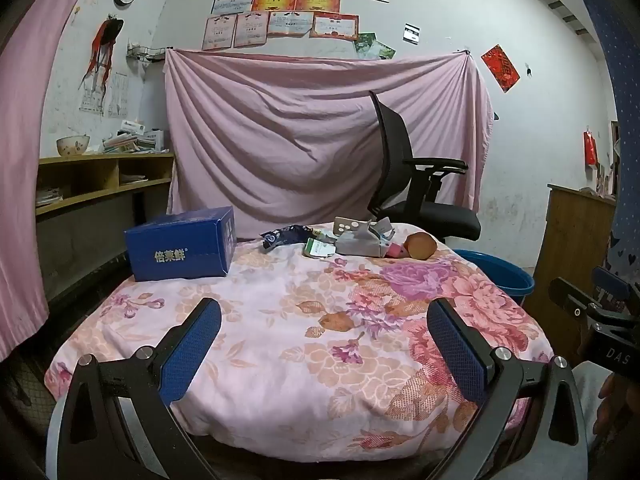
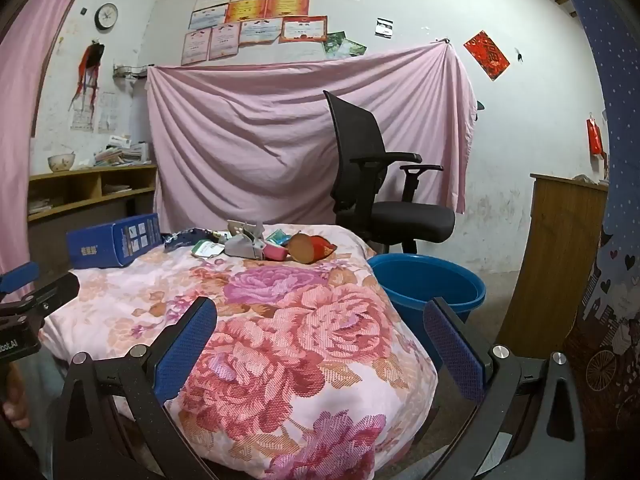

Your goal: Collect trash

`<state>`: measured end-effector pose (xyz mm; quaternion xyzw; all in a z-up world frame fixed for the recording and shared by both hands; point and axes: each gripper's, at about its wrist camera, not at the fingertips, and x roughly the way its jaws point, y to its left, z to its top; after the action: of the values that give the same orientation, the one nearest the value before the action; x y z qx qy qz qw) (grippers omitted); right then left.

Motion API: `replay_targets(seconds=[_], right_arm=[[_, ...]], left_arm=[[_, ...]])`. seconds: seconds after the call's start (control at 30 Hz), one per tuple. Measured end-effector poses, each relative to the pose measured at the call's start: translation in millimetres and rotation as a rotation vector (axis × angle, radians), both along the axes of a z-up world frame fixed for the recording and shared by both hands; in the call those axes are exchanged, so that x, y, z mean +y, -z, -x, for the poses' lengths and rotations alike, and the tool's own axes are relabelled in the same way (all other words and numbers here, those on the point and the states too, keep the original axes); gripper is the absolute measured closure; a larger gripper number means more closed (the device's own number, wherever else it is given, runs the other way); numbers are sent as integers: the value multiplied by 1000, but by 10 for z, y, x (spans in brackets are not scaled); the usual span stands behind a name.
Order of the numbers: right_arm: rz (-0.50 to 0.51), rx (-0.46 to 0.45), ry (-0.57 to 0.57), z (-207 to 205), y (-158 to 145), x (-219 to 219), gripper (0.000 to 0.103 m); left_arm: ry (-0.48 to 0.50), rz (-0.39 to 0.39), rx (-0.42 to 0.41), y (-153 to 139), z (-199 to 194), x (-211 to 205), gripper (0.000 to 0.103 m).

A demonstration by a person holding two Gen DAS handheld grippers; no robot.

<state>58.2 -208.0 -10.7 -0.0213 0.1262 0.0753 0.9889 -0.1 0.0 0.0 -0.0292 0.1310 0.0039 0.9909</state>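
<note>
A heap of trash lies at the far edge of the floral-covered table (image 1: 280, 320): a dark blue wrapper (image 1: 284, 235), a green-white packet (image 1: 318, 248), a grey crumpled carton (image 1: 358, 240), a pink piece (image 1: 394, 250) and a brown cylinder (image 1: 420, 245). The right wrist view shows the same heap, with the grey carton (image 2: 244, 242) and the brown cylinder (image 2: 304, 249). A blue basin (image 2: 428, 284) stands on the floor right of the table. My left gripper (image 1: 324, 344) is open and empty over the near table edge. My right gripper (image 2: 320, 344) is open and empty, near the table's right corner.
A blue printed box (image 1: 182, 250) sits at the table's far left. A black office chair (image 2: 376, 184) stands behind the table before a pink hanging sheet (image 1: 320, 128). Wooden shelves (image 1: 96, 180) stand at left, a wooden cabinet (image 2: 560, 256) at right.
</note>
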Motion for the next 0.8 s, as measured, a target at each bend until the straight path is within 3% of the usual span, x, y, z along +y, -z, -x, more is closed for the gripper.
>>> replay_targets(seconds=[0.8], right_arm=[[-7,4,1,5,0,-5,0]], left_arm=[[2,1,7,0,-4,13,2]])
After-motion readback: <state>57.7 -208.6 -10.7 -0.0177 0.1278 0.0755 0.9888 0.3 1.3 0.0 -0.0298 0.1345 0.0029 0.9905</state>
